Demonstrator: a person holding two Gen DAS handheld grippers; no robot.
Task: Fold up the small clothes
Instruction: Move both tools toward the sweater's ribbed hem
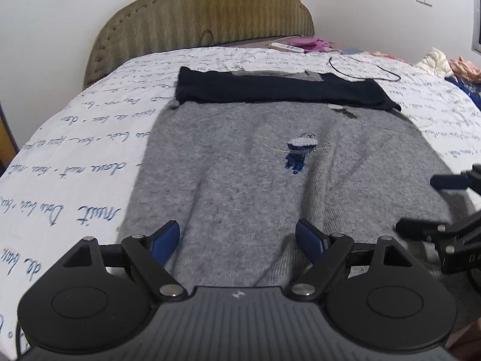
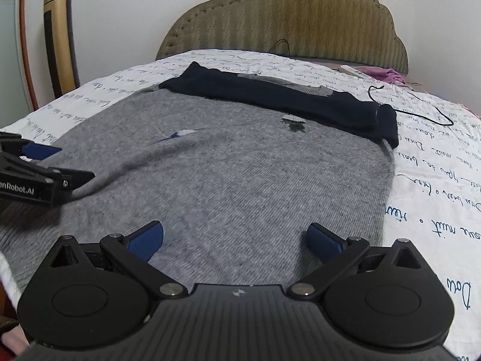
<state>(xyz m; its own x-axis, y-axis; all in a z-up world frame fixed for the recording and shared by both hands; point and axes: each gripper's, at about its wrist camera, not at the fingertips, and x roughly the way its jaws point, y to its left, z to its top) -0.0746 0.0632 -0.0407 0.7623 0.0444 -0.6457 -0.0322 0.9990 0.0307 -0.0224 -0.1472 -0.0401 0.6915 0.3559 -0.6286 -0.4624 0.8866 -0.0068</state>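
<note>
Grey knit sweater point(image 1: 240, 165) spread flat mid-bed, navy sleeves point(image 1: 270, 90) folded across far end. Left gripper point(image 1: 237, 240) and right gripper point(image 2: 235, 240): wide open, empty, above near hem. Next, probably: grasp hem corners, fold toward headboard point(image 1: 204, 9).

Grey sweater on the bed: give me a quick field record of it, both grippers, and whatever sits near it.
garment: grey sweater, spread on the bedspread, dark sleeves folded across its far end
motifs: blue figure and a green one on the front
wrinkles: a ridge runs toward the left gripper in the right wrist view
left gripper: open, over the near hem
right gripper: open, over the near hem
nearby: black cord beyond the sleeves; pink clothes by the headboard
</note>
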